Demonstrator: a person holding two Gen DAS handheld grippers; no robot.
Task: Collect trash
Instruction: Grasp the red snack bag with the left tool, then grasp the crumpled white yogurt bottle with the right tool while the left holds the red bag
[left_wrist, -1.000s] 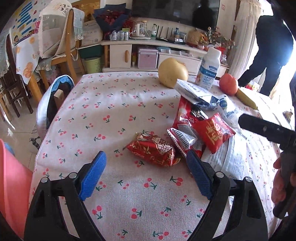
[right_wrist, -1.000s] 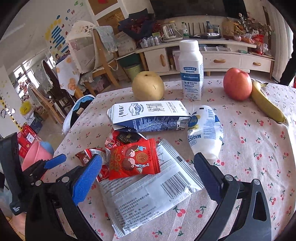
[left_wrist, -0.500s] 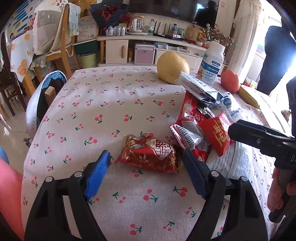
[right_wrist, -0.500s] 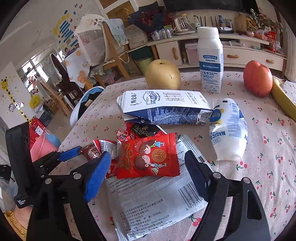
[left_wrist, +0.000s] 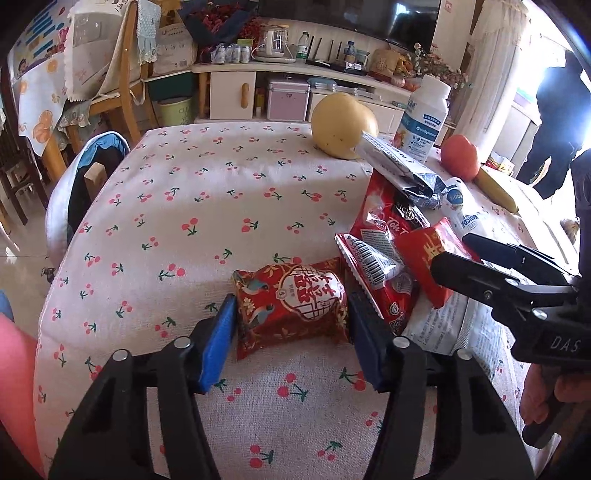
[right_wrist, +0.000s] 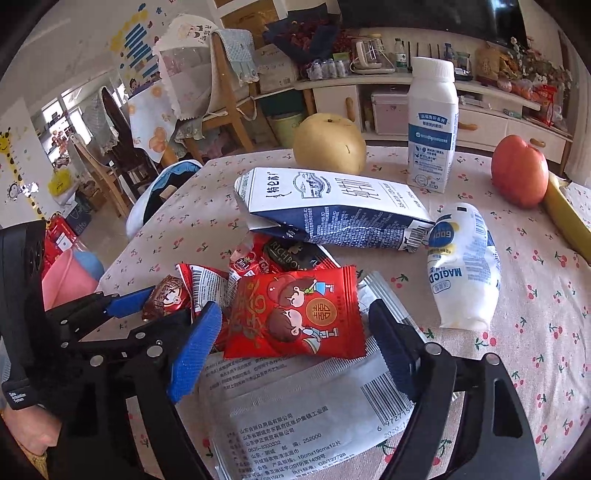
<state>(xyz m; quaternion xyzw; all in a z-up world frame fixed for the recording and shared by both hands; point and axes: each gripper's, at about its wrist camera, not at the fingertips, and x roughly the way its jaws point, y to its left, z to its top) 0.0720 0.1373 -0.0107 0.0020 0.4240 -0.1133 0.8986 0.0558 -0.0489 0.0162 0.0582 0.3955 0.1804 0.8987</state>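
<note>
A red patterned snack packet (left_wrist: 291, 302) lies on the cherry-print tablecloth (left_wrist: 207, 192). My left gripper (left_wrist: 290, 332) is open, its blue pads (left_wrist: 218, 341) on either side of the packet, close to its edges. A red cartoon packet (right_wrist: 295, 314) lies on a large silver-white wrapper (right_wrist: 295, 410). My right gripper (right_wrist: 295, 343) is open, its pads (right_wrist: 194, 352) flanking that cartoon packet. More red wrappers (left_wrist: 380, 254), a crushed blue-white milk carton (right_wrist: 325, 210) and a white pouch (right_wrist: 461, 266) lie behind. The left gripper also shows in the right wrist view (right_wrist: 133, 295).
A yellow pear (right_wrist: 328, 144), a white bottle (right_wrist: 432, 125), a red apple (right_wrist: 519, 170) and a banana (right_wrist: 565, 218) stand at the table's far side. A pink bin (left_wrist: 14, 373) sits at the left below the table edge. A chair (left_wrist: 85, 188) stands by the left edge.
Both grippers moved forward and down. The left now straddles the patterned packet with its jaws narrower; the right now straddles the cartoon packet.
</note>
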